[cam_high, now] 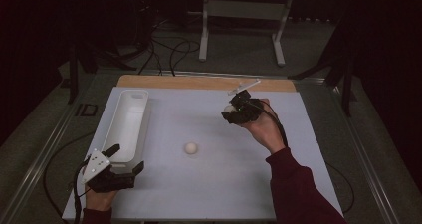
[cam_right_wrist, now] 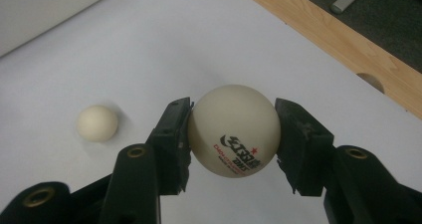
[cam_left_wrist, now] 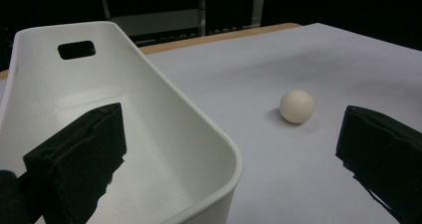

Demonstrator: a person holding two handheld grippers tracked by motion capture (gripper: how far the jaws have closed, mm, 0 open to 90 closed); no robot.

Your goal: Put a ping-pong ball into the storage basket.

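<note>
My right gripper point(cam_right_wrist: 233, 134) is shut on a white table-tennis ball point(cam_right_wrist: 234, 129) with black and red print, held above the white table top. From the high view this gripper point(cam_high: 234, 112) hangs over the far right of the table, the held ball point(cam_high: 229, 108) peeking out at its left side. A second plain white ball point(cam_high: 191, 148) lies loose mid-table, also seen as the loose ball point(cam_left_wrist: 297, 106) and the loose ball point(cam_right_wrist: 97, 123). My left gripper point(cam_high: 127, 159) rests open at the near left, one jaw over the near end of the white bin point(cam_high: 125, 127).
The long white bin point(cam_left_wrist: 164, 99) with a handle slot holds nothing that I can see. A wooden strip point(cam_high: 204, 82) edges the table's far side. Cables and a white metal stand point(cam_high: 244, 15) lie on the floor beyond.
</note>
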